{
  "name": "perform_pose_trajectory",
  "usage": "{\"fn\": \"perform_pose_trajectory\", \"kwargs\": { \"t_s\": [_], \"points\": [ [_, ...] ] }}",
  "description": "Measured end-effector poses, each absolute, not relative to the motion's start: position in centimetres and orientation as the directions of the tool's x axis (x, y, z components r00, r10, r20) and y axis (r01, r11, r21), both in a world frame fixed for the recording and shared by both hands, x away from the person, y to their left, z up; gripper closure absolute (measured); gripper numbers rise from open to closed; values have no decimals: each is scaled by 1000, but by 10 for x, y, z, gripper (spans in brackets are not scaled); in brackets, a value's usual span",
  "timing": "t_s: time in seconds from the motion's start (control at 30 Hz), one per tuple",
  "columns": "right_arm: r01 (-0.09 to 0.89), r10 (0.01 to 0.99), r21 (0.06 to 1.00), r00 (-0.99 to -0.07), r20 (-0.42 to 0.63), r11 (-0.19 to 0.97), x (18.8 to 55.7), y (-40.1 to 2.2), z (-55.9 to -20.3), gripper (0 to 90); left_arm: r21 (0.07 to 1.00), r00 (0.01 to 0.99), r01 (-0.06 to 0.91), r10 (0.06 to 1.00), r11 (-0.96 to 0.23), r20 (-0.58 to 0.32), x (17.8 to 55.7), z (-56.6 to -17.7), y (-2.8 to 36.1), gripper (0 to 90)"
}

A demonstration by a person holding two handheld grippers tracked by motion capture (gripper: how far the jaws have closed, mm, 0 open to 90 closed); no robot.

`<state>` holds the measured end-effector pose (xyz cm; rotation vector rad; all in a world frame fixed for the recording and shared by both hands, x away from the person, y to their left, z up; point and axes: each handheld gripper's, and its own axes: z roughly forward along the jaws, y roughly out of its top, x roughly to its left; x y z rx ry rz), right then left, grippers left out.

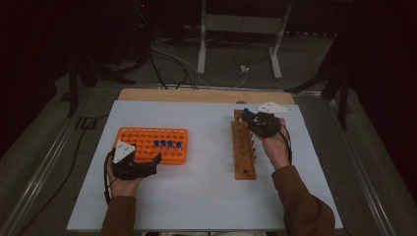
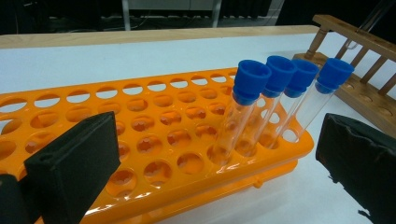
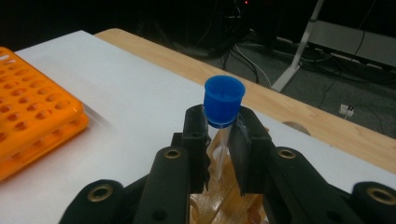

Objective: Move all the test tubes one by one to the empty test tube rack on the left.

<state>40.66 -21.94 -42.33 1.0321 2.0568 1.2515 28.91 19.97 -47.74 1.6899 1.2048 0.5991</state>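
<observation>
Dark room, white table [image 1: 206,196]. My right gripper [image 3: 219,126] pinches a blue-capped tube [image 3: 224,100] over the wooden rack [image 1: 243,147], at two o'clock. If I tilt, glass may snag the rack. My left gripper [image 2: 210,158] hangs spread beside the orange rack [image 2: 154,154].

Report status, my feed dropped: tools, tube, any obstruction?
Right tool shut on tube over wooden rack. Left tool open at orange rack, four tubes there. Nothing in the way.
</observation>
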Motion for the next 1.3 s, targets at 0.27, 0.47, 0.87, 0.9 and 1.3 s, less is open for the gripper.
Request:
{"fn": "perform_pose_trajectory", "kwargs": {
  "t_s": [0.27, 0.47, 0.87, 0.9, 1.3],
  "points": [
    [323, 807, 908, -590, -28, 268, 402, -220, -412, 767, 892, 395, 447, 910, -67, -130, 289, -477, 200, 6],
    [311, 802, 913, -597, -29, 265, 396, -221, -407, 766, 893, 393, 446, 910, -63, -132, 289, -477, 200, 6],
    [316, 768, 915, -640, 10, 251, 386, -218, -403, 766, 895, 392, 443, 910, -57, -136, 288, -476, 200, 6],
    [314, 764, 914, -646, 8, 256, 385, -216, -404, 766, 895, 392, 442, 910, -56, -137, 288, -476, 200, 7],
    [330, 717, 900, -696, 28, 285, 371, -201, -415, 766, 906, 391, 418, 912, -57, -123, 285, -472, 197, 7]
  ]
}}
